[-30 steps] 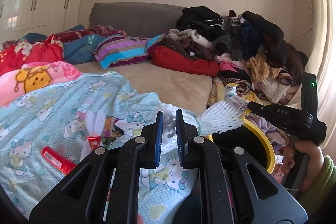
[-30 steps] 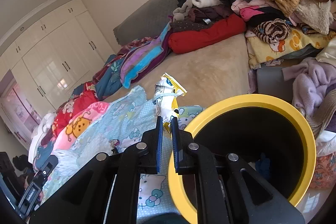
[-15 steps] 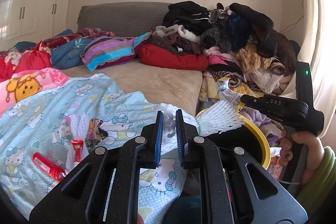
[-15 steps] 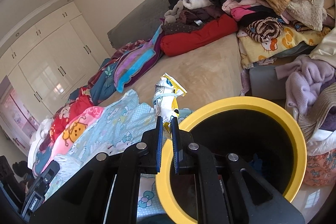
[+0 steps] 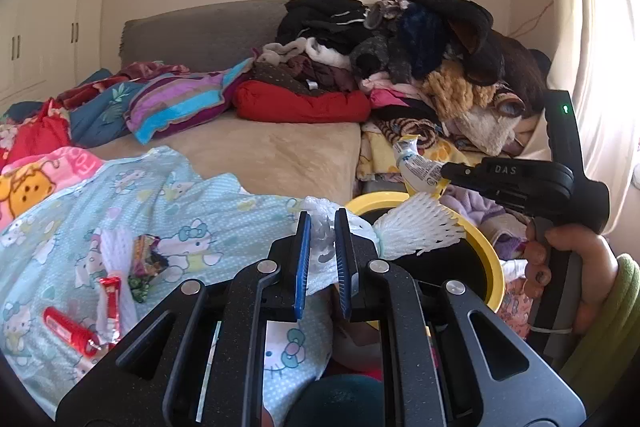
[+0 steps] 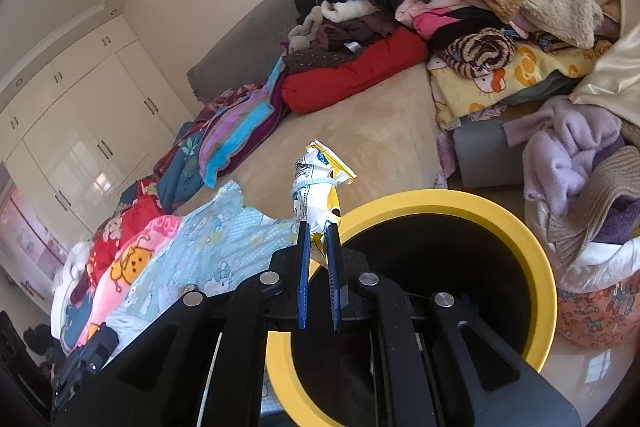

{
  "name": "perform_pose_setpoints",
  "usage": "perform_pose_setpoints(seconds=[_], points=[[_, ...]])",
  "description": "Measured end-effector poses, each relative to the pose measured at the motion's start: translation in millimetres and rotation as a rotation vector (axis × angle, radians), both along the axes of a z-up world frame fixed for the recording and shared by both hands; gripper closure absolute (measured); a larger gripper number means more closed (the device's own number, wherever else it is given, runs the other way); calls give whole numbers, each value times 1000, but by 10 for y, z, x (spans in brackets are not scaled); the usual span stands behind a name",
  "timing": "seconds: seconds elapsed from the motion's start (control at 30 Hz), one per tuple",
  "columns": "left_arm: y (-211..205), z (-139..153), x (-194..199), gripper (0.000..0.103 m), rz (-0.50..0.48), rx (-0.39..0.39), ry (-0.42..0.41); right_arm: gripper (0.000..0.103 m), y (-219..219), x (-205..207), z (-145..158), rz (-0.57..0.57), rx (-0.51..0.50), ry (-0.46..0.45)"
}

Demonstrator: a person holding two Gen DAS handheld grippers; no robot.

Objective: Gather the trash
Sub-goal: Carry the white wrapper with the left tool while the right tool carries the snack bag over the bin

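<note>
Two handheld black two-finger grippers with blue pads, each carrying one piece of trash toward a round bin with a bright yellow rim and black inside [image 6: 440,201], standing on the floor beside a cluttered bed

Left gripper [image 5: 322,233] clamped on a white foam fruit net [image 5: 420,227]; pinched at the gathered middle, wide end fanned out to the right over the near part of the yellow rim. Right gripper [image 6: 318,245] clamped on a crumpled white and yellow snack wrapper [image 6: 318,187] that sticks up above the pads, just at the left edge of the bin mouth rather than over its centre

For a clean drop: best to bring each held piece fully over the dark opening before parting the pads, since both items look light and could catch on the rim or drift back onto the bedding; probably wiser to release one at a time so the grippers do not crowd each other

Pose: both grippers tilted gently downward, side by side, right one to the right of the left. In the left view, a hand [image 5: 572,267] in a green sleeve wrapped around the right gripper's grip

More trash waiting on the pale blue cartoon-cat blanket [image 5: 120,203]: a small red tube [image 5: 68,331], a red and white wrapper [image 5: 109,297], a dark patterned sweet wrapper [image 5: 146,259]
</note>
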State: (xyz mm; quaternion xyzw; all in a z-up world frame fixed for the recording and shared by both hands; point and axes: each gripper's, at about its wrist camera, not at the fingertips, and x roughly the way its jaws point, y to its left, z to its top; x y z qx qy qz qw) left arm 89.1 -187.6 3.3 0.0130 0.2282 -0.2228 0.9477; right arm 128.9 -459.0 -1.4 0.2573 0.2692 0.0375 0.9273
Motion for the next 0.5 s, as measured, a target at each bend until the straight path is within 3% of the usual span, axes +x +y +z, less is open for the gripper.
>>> perform_pose_setpoints(seconds=[0.5], points=[[-401, -183, 78, 95, -79, 72, 26, 94, -243, 37, -205, -34, -4, 78]])
